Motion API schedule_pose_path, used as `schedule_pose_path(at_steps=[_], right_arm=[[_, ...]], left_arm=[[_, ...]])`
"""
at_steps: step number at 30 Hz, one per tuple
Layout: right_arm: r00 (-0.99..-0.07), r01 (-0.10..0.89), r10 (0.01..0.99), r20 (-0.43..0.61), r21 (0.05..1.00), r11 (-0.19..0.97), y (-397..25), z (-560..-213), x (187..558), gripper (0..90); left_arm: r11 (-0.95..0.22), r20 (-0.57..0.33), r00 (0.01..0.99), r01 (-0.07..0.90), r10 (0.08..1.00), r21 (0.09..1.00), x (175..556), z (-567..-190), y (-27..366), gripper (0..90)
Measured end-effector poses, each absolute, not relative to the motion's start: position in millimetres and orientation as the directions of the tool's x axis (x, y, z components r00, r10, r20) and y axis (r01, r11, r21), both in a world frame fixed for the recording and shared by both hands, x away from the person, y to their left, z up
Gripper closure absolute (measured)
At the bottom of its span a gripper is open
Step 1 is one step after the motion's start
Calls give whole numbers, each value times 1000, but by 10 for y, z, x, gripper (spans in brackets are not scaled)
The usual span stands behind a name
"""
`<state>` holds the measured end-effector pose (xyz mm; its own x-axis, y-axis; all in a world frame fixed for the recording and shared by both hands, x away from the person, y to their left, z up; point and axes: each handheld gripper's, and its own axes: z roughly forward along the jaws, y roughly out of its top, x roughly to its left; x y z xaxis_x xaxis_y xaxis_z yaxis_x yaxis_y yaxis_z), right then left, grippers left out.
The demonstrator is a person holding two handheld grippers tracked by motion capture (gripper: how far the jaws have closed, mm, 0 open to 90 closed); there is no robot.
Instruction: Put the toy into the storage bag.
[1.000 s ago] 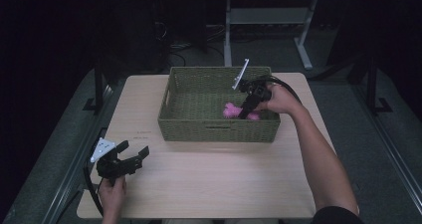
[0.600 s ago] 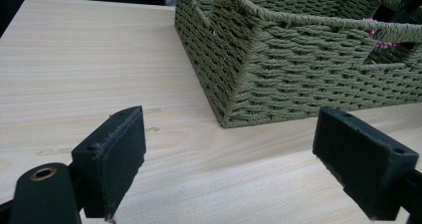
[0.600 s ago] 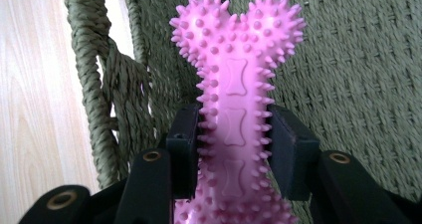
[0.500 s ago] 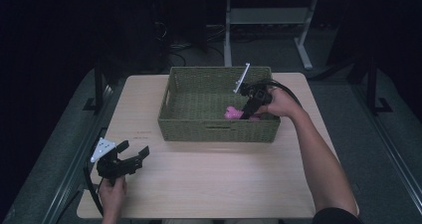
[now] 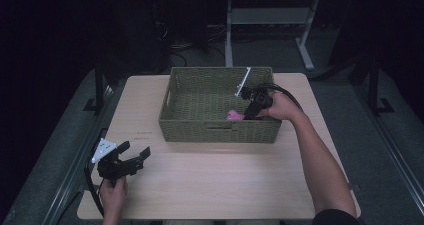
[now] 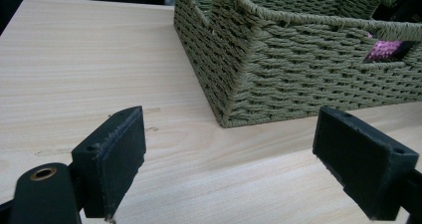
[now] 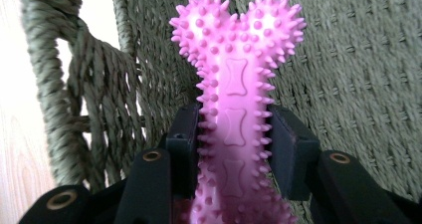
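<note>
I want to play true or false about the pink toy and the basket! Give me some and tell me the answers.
1. The right gripper is shut on the pink bone toy. True.
2. The left gripper holds a toy too. False: its jaws stand wide open with nothing between them, over the table.
3. The pink bone toy is covered in little spikes. True.
4. The basket is red plastic. False: it is woven and green.
5. The pink bone toy is out on the table, far from the basket. False: it is inside the basket, near the front wall.
</note>
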<state>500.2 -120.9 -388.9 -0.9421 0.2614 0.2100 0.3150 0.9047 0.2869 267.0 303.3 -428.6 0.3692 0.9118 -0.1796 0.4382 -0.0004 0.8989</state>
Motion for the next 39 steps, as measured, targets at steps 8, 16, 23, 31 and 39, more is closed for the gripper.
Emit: schedule_pose_path(at_steps=[8, 16, 23, 31, 39], right_arm=[[-939, 323, 267, 218, 283, 903, -1187, -3915, 5011, 577], [-933, 342, 283, 221, 311, 887, -1186, -3855, 5019, 517], [-933, 349, 293, 208, 333, 876, -1195, -3790, 5010, 504], [-931, 362, 309, 196, 370, 856, -1255, -3639, 4966, 465], [-930, 367, 320, 181, 393, 843, -1323, -3526, 4922, 419]], left_arm=[[2, -181, 369, 438, 912, 899, 2669, -4284, 3040, 128], [0, -179, 370, 436, 912, 900, 2665, -4282, 3036, 128], [2, -181, 368, 437, 912, 900, 2666, -4282, 3032, 128], [0, -180, 370, 439, 911, 899, 2670, -4282, 3015, 128], [-4, -177, 372, 437, 911, 900, 2672, -4281, 3001, 128]])
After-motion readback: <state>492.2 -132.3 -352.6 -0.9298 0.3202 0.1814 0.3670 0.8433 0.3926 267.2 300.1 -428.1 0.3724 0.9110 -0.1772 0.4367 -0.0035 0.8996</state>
